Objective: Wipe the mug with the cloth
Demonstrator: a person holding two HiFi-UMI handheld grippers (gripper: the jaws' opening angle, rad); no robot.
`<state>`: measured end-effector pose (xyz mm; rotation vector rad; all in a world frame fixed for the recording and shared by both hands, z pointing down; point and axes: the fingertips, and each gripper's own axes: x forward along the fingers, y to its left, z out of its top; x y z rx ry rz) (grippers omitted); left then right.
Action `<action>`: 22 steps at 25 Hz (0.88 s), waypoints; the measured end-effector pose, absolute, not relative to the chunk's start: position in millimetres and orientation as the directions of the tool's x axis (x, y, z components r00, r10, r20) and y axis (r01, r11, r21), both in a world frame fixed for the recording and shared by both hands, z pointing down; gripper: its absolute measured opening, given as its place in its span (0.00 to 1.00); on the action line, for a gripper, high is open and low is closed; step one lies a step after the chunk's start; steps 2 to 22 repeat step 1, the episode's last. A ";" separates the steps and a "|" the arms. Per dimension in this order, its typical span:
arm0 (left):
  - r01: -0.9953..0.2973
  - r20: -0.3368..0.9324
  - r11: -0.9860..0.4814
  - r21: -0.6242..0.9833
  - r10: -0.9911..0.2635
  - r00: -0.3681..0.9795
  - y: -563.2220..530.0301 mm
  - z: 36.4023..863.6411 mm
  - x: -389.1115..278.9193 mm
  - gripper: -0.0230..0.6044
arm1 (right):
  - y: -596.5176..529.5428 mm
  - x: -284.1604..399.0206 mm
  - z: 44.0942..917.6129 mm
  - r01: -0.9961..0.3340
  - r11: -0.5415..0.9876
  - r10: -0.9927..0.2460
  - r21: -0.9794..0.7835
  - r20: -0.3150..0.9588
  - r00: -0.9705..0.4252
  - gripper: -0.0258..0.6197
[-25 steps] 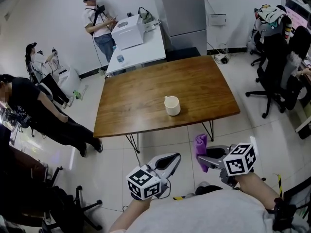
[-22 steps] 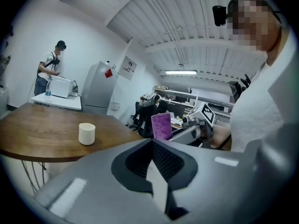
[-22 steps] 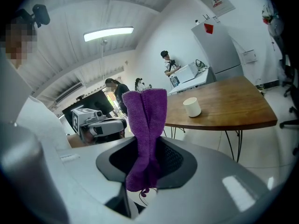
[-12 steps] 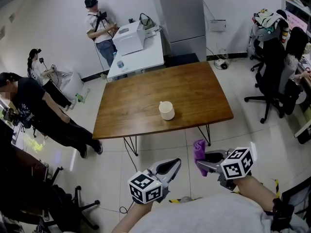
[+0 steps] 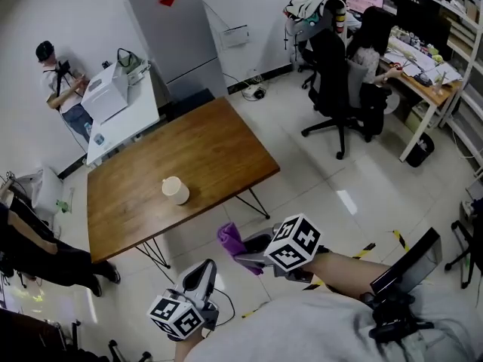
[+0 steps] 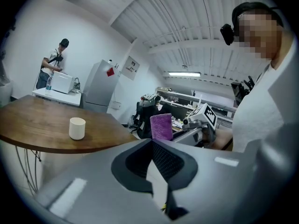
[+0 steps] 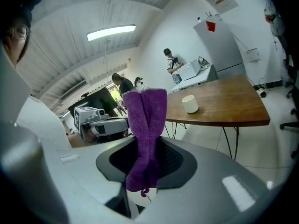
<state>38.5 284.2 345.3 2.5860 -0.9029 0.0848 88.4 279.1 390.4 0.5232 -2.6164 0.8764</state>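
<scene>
A cream mug [image 5: 175, 190] stands upright on the brown wooden table [image 5: 196, 145], near its front edge. Both grippers hang over the tiled floor, short of the table. My right gripper [image 5: 241, 252] is shut on a purple cloth [image 5: 229, 236], which sticks up from its jaws. In the right gripper view the cloth [image 7: 145, 129] fills the middle, with the mug [image 7: 189, 103] small behind it on the table [image 7: 229, 101]. My left gripper [image 5: 206, 268] is shut with nothing in it. The left gripper view shows the mug [image 6: 77, 128] to the left and the cloth [image 6: 161, 126] ahead.
A white side table [image 5: 128, 123] with a box on it and a grey cabinet [image 5: 170, 29] stand beyond the wooden table. A person in a cap [image 5: 56, 74] stands at the far left. Black office chairs [image 5: 332, 81] and a desk [image 5: 423, 74] fill the right.
The head view has swung round to the right, so the table and mug now sit further left. The left gripper shows lower and further left. The right gripper still holds the cloth.
</scene>
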 end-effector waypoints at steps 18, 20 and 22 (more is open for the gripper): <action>-0.605 0.182 -0.716 0.350 -0.581 0.793 281.8 345.6 45.6 0.01 | 277.8 95.6 389.2 -0.442 0.741 -0.239 -0.505 0.417 -0.877 0.22; -0.605 0.182 -0.716 0.350 -0.581 0.793 281.8 345.6 45.6 0.01 | 277.8 95.6 389.2 -0.442 0.741 -0.239 -0.505 0.417 -0.877 0.22; -0.605 0.182 -0.716 0.350 -0.581 0.793 281.8 345.6 45.6 0.01 | 277.8 95.6 389.2 -0.442 0.741 -0.239 -0.505 0.417 -0.877 0.22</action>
